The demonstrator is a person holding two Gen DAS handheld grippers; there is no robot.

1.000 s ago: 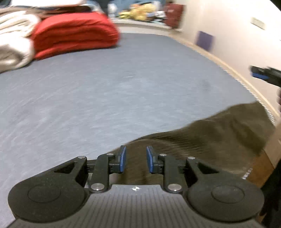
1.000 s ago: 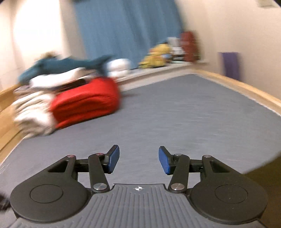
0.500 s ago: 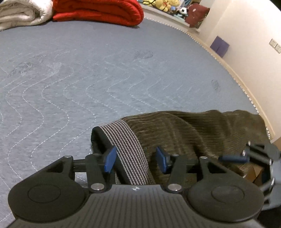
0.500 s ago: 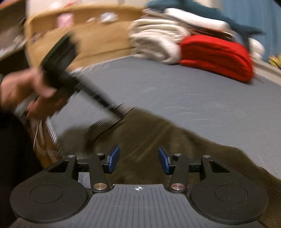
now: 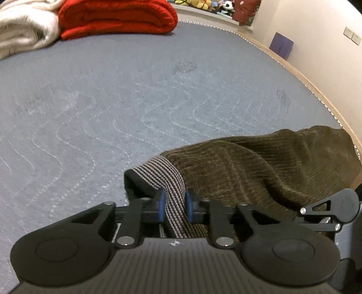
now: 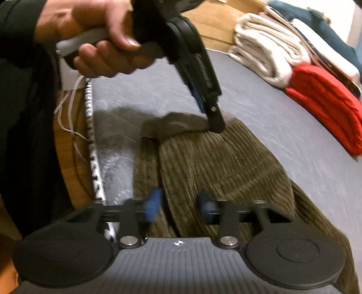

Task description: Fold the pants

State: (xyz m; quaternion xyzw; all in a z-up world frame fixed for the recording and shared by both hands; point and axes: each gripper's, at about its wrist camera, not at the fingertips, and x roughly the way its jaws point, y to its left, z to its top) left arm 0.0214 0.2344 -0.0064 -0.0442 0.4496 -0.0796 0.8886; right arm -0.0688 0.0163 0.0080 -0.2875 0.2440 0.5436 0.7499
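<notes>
Olive corduroy pants [image 5: 260, 167] lie bunched at the near right edge of the grey mattress [image 5: 135, 101]. My left gripper [image 5: 174, 205] is closing, and its blue pads press on the striped waistband [image 5: 167, 171]. The right wrist view shows a hand [image 6: 101, 45] holding that left gripper [image 6: 215, 119] on the waistband at the top of the pants [image 6: 215, 162]. My right gripper [image 6: 180, 204] is also closing. A ridge of corduroy fills the gap between its pads, nearer the mattress edge. Its body [image 5: 328, 210] shows at the right of the left wrist view.
A folded red blanket [image 5: 117, 18] and a white one [image 5: 22, 29] sit at the far end of the mattress. Plush toys and a purple box [image 5: 281, 45] stand by the wall. The wooden bed frame [image 6: 67, 147] and a dark sleeve are at the left.
My left jaws widened around the striped waistband, then closed on it. My right gripper swung from facing the far room down to the pants by the bed edge, and its jaws narrowed.
</notes>
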